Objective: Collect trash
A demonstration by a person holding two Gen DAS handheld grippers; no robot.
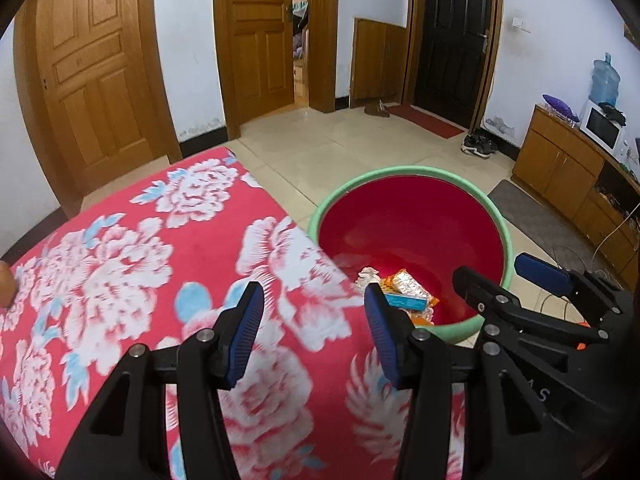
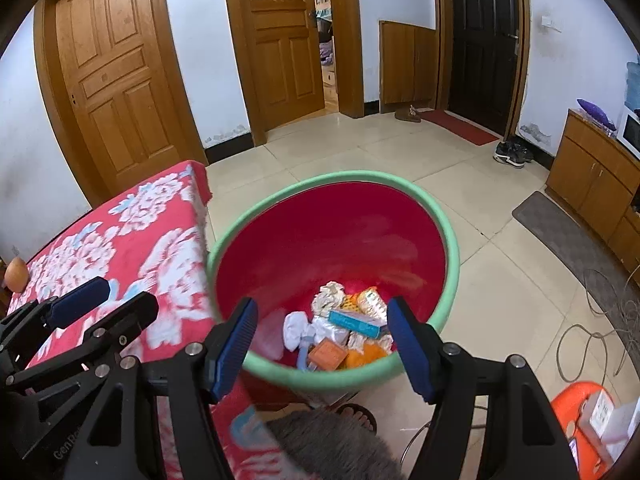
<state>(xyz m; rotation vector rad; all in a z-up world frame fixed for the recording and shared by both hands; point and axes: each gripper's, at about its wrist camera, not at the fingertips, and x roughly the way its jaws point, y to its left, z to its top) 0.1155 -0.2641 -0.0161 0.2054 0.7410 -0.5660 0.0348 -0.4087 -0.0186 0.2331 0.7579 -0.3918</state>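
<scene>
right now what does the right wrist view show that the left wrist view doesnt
Right wrist only: an orange stool holding boxes, loose cable on the floor, and the white tissues deep in the bin.
Left wrist only: a water jug and the whole microwave.
Both: the bin, the floral cloth, and both grippers, left and right, open and empty.

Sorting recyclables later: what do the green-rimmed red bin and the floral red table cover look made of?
Green-rimmed red bin: likely moulded plastic, smooth with a soft sheen on its inner wall. Floral red table cover: looks like printed woven or flannel cloth, matte and slightly fuzzy, draping over the table edge; the exact fibre is unclear.
</scene>
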